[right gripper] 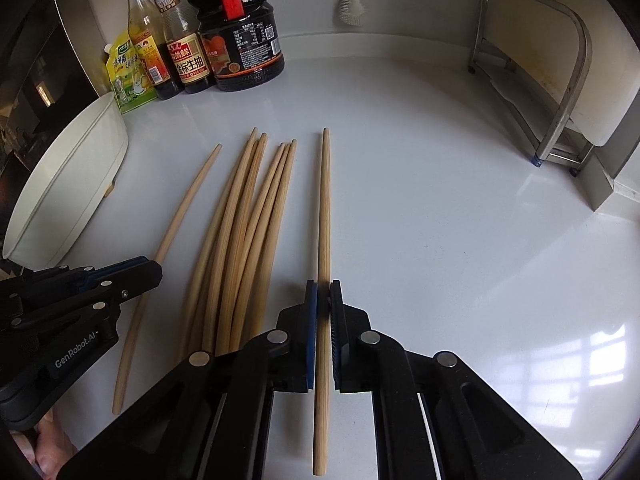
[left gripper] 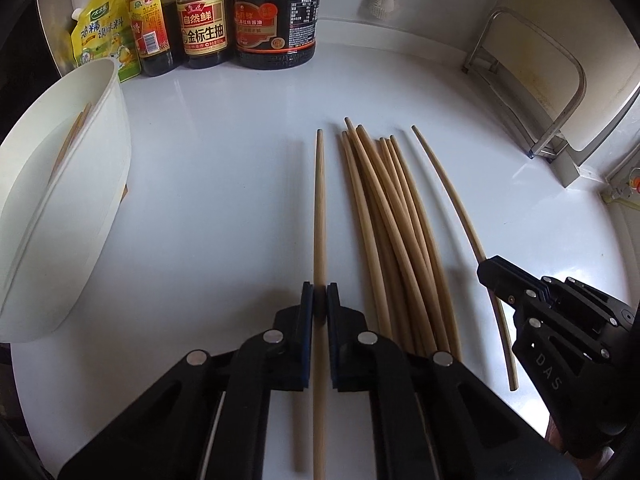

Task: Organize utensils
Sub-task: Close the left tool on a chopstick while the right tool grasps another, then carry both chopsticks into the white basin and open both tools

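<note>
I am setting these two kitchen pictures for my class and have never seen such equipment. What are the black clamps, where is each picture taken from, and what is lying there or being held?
The clamps are hand-held two-finger grippers, one in each of a person's hands, each with a camera looking along its fingers. In the left camera's picture the left gripper is shut on a single chopstick. In the right camera's picture the right gripper is shut on another single chopstick. Between them a bundle of chopsticks lies on the white counter. A white bowl holding chopsticks sits at the left, sauce bottles behind.
</note>
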`<action>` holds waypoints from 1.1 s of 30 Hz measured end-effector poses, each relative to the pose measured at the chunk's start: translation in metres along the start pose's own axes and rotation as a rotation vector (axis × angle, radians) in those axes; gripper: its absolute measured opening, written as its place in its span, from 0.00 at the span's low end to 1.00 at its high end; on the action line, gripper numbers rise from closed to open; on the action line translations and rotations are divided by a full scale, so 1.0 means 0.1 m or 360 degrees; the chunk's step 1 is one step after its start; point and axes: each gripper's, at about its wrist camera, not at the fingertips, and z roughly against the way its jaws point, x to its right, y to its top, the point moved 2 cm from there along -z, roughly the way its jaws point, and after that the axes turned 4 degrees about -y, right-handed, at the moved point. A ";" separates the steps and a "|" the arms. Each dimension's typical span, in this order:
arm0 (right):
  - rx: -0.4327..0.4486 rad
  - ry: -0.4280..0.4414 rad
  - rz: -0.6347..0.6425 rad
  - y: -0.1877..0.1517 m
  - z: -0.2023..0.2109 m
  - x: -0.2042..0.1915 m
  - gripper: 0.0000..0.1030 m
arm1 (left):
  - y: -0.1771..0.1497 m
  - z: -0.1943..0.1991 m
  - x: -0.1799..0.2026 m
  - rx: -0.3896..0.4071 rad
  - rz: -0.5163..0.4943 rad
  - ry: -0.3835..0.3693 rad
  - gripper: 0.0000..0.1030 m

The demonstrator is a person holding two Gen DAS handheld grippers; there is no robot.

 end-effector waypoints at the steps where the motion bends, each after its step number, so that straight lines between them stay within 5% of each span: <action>1: 0.0004 0.0012 -0.0018 0.00 0.04 -0.01 0.06 | 0.02 0.04 0.00 0.0004 -0.0008 -0.0003 0.07; 10: 0.0075 0.0081 -0.0035 0.23 0.50 -0.31 0.06 | 0.26 0.63 -0.23 0.0135 -0.0044 -0.0074 0.07; 17: 0.0173 0.0202 0.0039 0.64 0.74 -0.93 0.06 | 0.46 1.08 -0.81 0.0234 0.0016 -0.0033 0.07; 27: 0.0174 0.0424 0.0244 1.13 0.49 -2.24 0.06 | 0.57 1.34 -2.01 0.0296 0.0212 0.0152 0.07; 33: 0.0047 0.0477 0.0281 1.24 0.13 -2.83 0.06 | 0.59 1.21 -2.53 0.0233 0.0268 0.0201 0.07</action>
